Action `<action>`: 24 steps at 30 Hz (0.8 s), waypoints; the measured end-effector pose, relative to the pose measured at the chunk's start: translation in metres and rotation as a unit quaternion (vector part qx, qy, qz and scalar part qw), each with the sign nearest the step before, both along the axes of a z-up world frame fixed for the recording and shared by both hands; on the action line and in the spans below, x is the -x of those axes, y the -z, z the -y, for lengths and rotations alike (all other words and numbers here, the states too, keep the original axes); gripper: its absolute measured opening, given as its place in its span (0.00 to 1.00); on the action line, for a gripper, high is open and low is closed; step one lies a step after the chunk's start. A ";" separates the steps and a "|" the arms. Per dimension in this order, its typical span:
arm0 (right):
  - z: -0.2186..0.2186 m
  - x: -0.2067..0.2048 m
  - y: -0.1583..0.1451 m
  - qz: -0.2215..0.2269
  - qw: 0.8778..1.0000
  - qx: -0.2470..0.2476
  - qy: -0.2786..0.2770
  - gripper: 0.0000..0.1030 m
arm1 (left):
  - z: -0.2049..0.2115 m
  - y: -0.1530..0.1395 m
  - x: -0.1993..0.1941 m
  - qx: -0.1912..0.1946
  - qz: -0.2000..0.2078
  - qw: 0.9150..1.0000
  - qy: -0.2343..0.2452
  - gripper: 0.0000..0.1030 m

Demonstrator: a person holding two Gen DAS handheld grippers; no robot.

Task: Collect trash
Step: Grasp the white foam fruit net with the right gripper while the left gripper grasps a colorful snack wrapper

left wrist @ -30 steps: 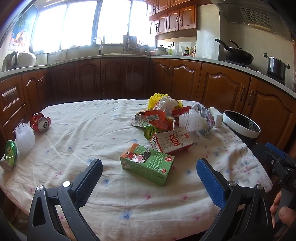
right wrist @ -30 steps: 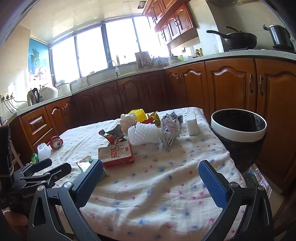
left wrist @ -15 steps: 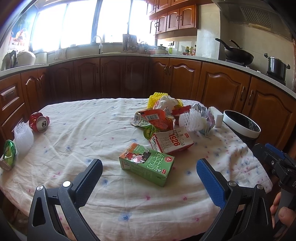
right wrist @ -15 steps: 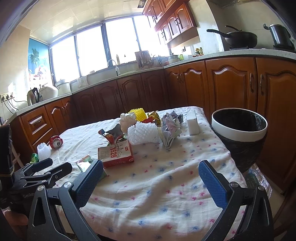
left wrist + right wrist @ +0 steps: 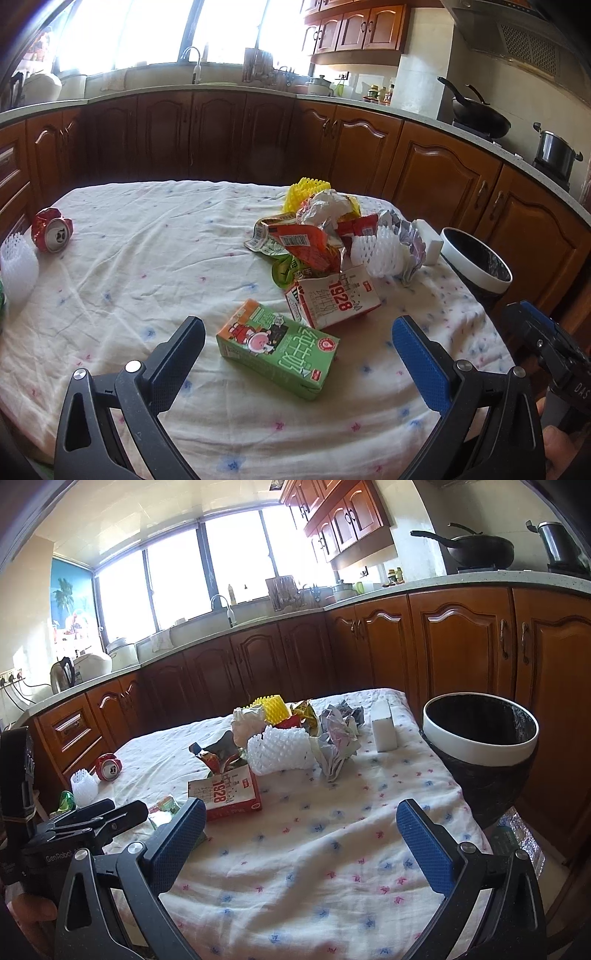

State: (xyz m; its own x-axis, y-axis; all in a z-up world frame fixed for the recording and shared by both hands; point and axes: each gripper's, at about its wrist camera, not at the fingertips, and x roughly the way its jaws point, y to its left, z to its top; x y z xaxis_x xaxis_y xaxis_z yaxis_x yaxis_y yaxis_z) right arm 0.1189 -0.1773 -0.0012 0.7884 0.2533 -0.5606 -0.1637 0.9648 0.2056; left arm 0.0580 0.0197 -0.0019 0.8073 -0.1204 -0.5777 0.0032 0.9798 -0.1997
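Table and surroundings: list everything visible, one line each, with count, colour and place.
Milk carton: 1, green, near table edge, lying flat.
1928 carton: 1, white and red, behind green one.
Wrapper pile: several, mixed colours, table middle.
Foam nets: 3, two white, one yellow; pile and left edge.
Can: 1, red, crushed, far left.
White block: 1, beside bin.
Bin: 1, black with white rim, right of table.
Tablecloth: 1, white, dotted.
Left gripper: open.
Right gripper: open.

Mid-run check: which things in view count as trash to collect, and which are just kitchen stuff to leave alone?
For the job:
green milk carton
1928 carton
wrapper pile
white foam net
crushed red can
bin

Just lying about:
wok
steel pot
kettle
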 end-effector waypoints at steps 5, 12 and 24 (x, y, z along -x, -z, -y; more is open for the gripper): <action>-0.002 -0.022 0.000 -0.014 1.000 -0.015 -0.018 1.00 | -0.003 -0.005 -0.029 0.011 -0.012 1.000 -0.004 0.98; -0.009 -0.060 0.009 -0.054 0.997 -0.043 -0.045 0.75 | -0.009 -0.007 -0.074 0.035 -0.041 0.999 -0.001 0.87; -0.024 -0.120 0.031 -0.113 0.989 -0.070 -0.070 0.52 | -0.011 0.010 -0.141 0.052 -0.104 0.993 0.018 0.46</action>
